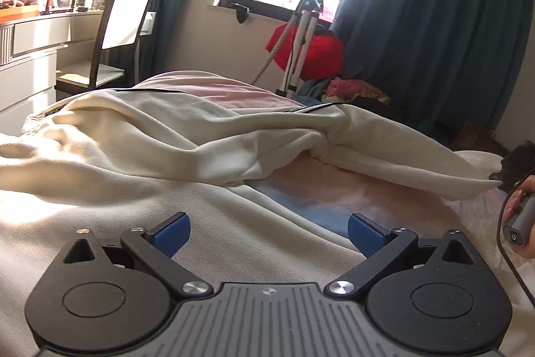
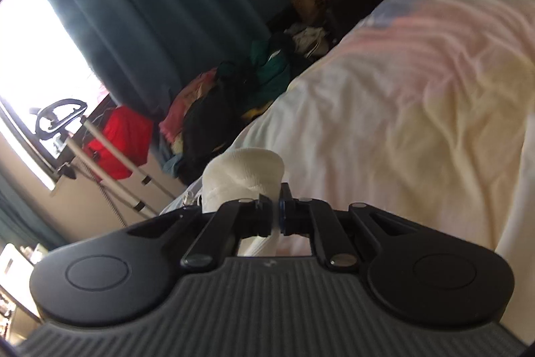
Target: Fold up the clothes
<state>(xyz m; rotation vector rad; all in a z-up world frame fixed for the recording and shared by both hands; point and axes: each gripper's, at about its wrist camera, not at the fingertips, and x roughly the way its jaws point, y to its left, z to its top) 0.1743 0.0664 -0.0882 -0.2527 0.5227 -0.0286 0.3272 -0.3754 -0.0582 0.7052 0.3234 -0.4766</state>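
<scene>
**Operator:** Ribbed cream fabric fills the space right under my left gripper [image 1: 269, 235]. Its jaws are spread wide, the blue pads [image 1: 172, 235] holding nothing, and it sits low and level over the cloth.

**Partner:** Where does the garment run from there?

**Operator:** It's a cream garment [image 1: 187, 136], a soft knit with fine ribbing. It is rumpled across the bed [image 1: 361, 189], with a thick fold bunched toward twelve o'clock and a thin dark line along its far edge. One corner stretches out taut toward three o'clock, ending at the dark shape at that edge of the left view.

**Partner:** And your other side?

**Operator:** My right gripper [image 2: 276, 211] is rolled hard, so the room tilts in its view. Its jaws are pressed together on a bunched wad of the same cream knit, which bulges up past the tips toward eleven o'clock. In the left view I can see my right hand [image 1: 516, 206] at three o'clock, fingers wrapped round a grey handle with a black cable trailing down.

**Partner:** Anything holding other things nearby?

**Operator:** Only the bed. Its sheet is pastel, pink and pale blue bands, creased in soft ripples. Beyond its edge, at ten o'clock in the right view, a loose pile of clothes [image 2: 234, 96] lies on the floor below the dark teal curtain [image 2: 160, 5], beside a red bag [image 2: 120, 143].
</scene>
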